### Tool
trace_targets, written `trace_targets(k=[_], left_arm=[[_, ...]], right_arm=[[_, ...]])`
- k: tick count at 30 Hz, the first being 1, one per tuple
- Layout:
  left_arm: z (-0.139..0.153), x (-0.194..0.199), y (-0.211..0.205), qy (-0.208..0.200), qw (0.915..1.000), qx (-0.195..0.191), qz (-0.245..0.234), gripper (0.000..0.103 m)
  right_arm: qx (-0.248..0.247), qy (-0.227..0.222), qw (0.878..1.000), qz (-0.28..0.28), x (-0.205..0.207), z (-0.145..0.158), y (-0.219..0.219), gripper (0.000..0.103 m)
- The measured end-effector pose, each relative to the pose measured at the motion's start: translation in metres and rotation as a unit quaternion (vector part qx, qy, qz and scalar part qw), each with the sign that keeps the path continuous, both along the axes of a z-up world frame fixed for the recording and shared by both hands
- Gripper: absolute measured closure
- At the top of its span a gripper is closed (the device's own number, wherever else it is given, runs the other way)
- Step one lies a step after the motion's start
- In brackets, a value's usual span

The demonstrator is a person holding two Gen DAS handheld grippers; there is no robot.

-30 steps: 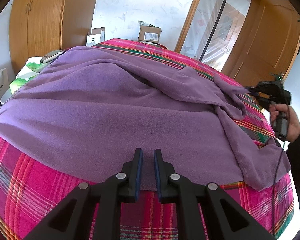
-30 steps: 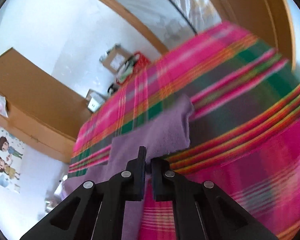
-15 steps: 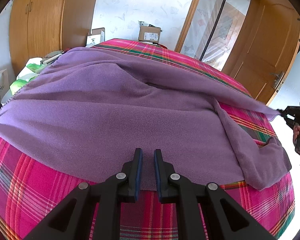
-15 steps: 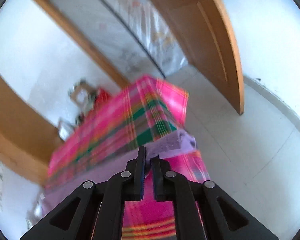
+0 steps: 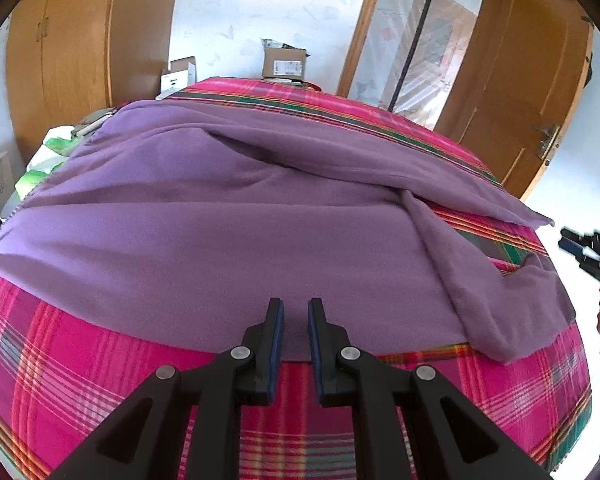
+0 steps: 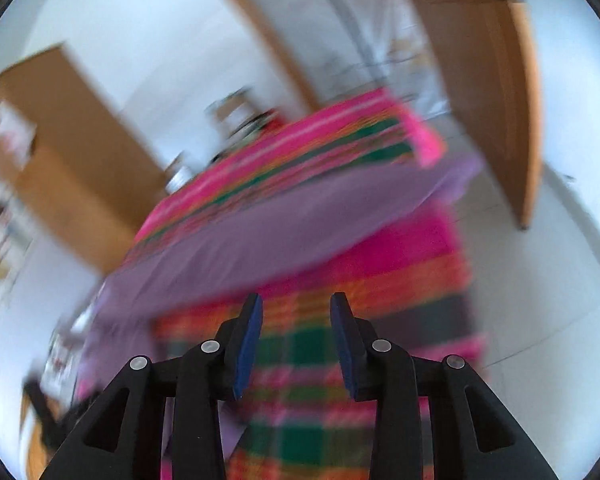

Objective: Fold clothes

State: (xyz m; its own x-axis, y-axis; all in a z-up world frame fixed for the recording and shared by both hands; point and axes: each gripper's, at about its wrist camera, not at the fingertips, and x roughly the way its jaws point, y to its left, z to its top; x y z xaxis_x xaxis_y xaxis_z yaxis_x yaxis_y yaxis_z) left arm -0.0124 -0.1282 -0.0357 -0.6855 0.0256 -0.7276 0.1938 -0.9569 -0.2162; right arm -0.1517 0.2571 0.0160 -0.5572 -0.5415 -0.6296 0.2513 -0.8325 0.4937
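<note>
Released from the right gripper [image 6: 296, 340], the long purple flap that was stretched taut toward the right edge of the frame half a second ago now lies slack, its pointed corner draped off the bed's side at the right of the left wrist view. That gripper's jaws, then nearly shut on the cloth, now stand well apart with nothing between them; its picture is smeared by motion.

Nearest the lens at the bottom centre of the left wrist view, the left gripper [image 5: 294, 316] has not shifted. Its jaws are a narrow slot apart, poised over the near hem of the purple fleece garment [image 5: 228, 216]; whether the tips touch the cloth I cannot tell, and they pinch nothing that shows.

Beyond them the garment spreads across most of the plaid bedspread [image 5: 80, 360], broad and fairly flat at centre left, with a deep crease running across its upper middle and a loose fold hanging off at lower right. Farther back, a cardboard box [image 5: 284, 65] sits at top centre beside the wardrobe [image 5: 88, 48].

As a judgement, the risk lies in that overhanging corner: its weight could drag the flap off the edge, and the slack crease, if pressed down, would leave a lumpy, crooked fold
</note>
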Motion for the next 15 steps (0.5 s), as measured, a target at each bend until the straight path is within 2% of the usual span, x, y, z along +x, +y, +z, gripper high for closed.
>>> trace_targets(k=[1, 4, 11, 15], left_arm=[[0.0, 0.001, 0.002, 0.0, 1.0, 0.002, -0.002, 0.091], [-0.002, 0.003, 0.007, -0.003, 0.9999, 0.0, -0.01, 0.091], [0.0, 0.015, 0.016, -0.003, 0.9998, 0.0, -0.019, 0.091], [0.0, 0.021, 0.023, -0.003, 0.9997, -0.002, -0.024, 0.091]], right_arm=[[-0.005, -0.006, 0.999, 0.035, 0.013, -0.006, -0.013, 0.067], [-0.007, -0.012, 0.996, 0.091, 0.035, -0.018, -0.038, 0.066], [-0.008, -0.013, 0.995, 0.097, 0.043, -0.026, -0.042, 0.066], [-0.008, -0.014, 0.995, 0.1, 0.047, -0.03, -0.044, 0.073]])
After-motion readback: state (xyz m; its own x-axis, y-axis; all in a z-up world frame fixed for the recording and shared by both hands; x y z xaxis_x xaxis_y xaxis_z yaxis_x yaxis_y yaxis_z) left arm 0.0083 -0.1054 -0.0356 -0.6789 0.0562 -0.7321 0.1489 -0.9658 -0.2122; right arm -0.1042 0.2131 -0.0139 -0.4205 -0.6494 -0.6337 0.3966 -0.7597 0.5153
